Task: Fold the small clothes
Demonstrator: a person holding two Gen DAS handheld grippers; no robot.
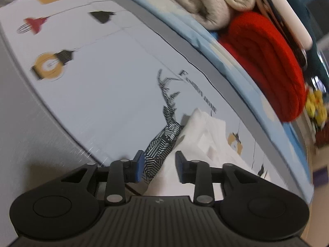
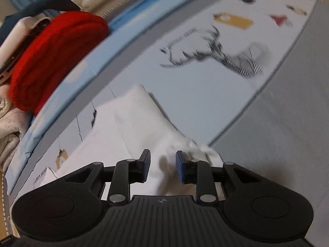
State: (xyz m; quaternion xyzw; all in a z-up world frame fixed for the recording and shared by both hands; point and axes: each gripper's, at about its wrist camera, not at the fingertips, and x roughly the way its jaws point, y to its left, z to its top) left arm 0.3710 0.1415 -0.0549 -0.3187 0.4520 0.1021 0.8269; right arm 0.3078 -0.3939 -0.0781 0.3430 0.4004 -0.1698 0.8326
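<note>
A small white garment (image 1: 205,142) lies on a printed cloth with a striped deer (image 1: 164,131) and lantern motifs. My left gripper (image 1: 159,167) is open just above the garment's near edge, with its right pad (image 1: 179,165) over the white cloth and nothing between the jaws. In the right wrist view the same white garment (image 2: 141,119) lies spread under my right gripper (image 2: 162,167), which is open with both pads just above the fabric, gripping nothing. Both views are motion-blurred.
A stack of folded clothes sits at the cloth's far edge: a red knit (image 1: 265,61) and beige pieces (image 1: 207,2); the red knit also shows in the right wrist view (image 2: 53,55). A grey surface (image 2: 287,111) borders the printed cloth.
</note>
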